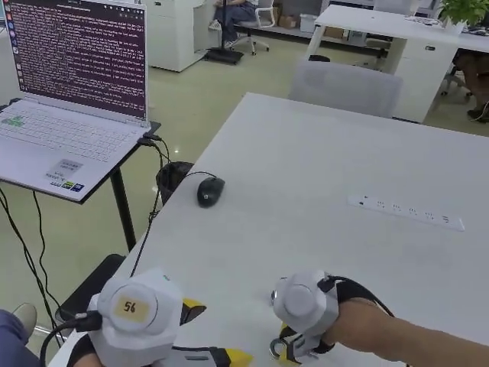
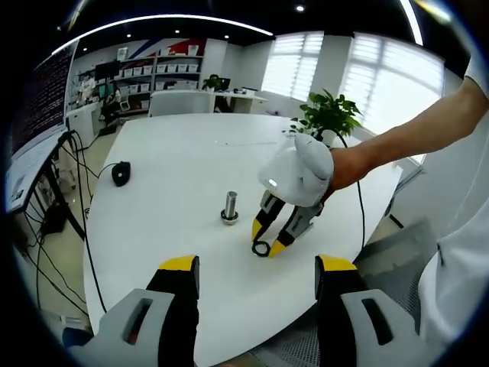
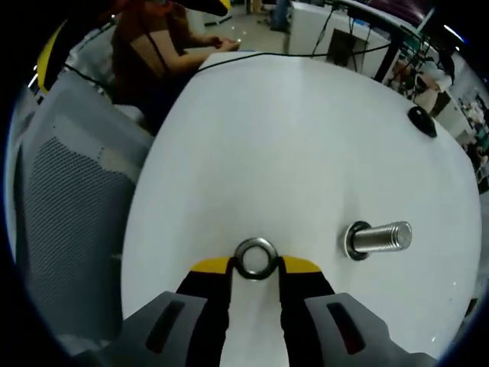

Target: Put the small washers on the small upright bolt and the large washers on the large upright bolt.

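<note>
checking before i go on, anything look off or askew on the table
Nothing stands out. The bolt stands upright on the table, and the right gripper holds a washer squarely between its jaw tips. The left gripper is open.

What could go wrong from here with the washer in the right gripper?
1. The washer is pinched only at the tips of the right gripper, so it may slip or twist out.
2. It is still apart from the bolt. If it arrives tilted, it may catch the bolt's top and drop.
</note>
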`<state>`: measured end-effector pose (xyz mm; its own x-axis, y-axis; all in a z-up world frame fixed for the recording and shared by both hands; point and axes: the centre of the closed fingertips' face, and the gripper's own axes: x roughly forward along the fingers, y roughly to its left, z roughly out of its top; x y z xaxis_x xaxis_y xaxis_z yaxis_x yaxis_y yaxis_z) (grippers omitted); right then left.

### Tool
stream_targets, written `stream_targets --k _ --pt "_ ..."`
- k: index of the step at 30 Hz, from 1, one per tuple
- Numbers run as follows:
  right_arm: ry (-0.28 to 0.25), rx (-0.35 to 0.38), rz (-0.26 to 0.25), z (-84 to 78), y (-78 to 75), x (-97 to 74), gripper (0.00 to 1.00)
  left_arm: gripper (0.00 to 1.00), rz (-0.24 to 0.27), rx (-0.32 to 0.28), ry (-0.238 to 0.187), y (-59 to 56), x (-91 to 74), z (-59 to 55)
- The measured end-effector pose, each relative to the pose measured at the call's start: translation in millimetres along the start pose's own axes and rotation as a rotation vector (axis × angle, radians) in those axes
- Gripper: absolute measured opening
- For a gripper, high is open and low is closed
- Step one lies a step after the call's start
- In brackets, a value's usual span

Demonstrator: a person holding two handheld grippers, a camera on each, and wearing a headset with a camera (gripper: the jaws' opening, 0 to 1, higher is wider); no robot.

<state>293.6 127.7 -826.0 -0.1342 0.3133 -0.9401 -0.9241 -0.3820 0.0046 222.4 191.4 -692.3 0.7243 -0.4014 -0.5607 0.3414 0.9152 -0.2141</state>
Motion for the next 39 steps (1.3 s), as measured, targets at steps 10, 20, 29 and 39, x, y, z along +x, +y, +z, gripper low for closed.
stream_targets --k 10,20,29,39 --pt "-0.011 -0.019 -0.001 0.7 0.9 0.7 0.27 0.61 -0.015 0.013 0.004 -3.7 2.3 3.0" --pt "-0.049 0.035 -0.018 -1.8 -1.0 -1.9 0.23 0.60 -0.012 0.016 0.001 -5.1 1.3 5.8" --pt "-0.113 0.163 -0.041 -7.1 -5.3 -8.6 0.23 0.60 -0.006 0.013 0.004 -2.6 0.0 3.8" --pt "-0.152 0.208 -0.082 -6.6 -17.3 -25.0 0.23 0.60 -0.011 0.017 0.004 -3.6 2.8 5.9"
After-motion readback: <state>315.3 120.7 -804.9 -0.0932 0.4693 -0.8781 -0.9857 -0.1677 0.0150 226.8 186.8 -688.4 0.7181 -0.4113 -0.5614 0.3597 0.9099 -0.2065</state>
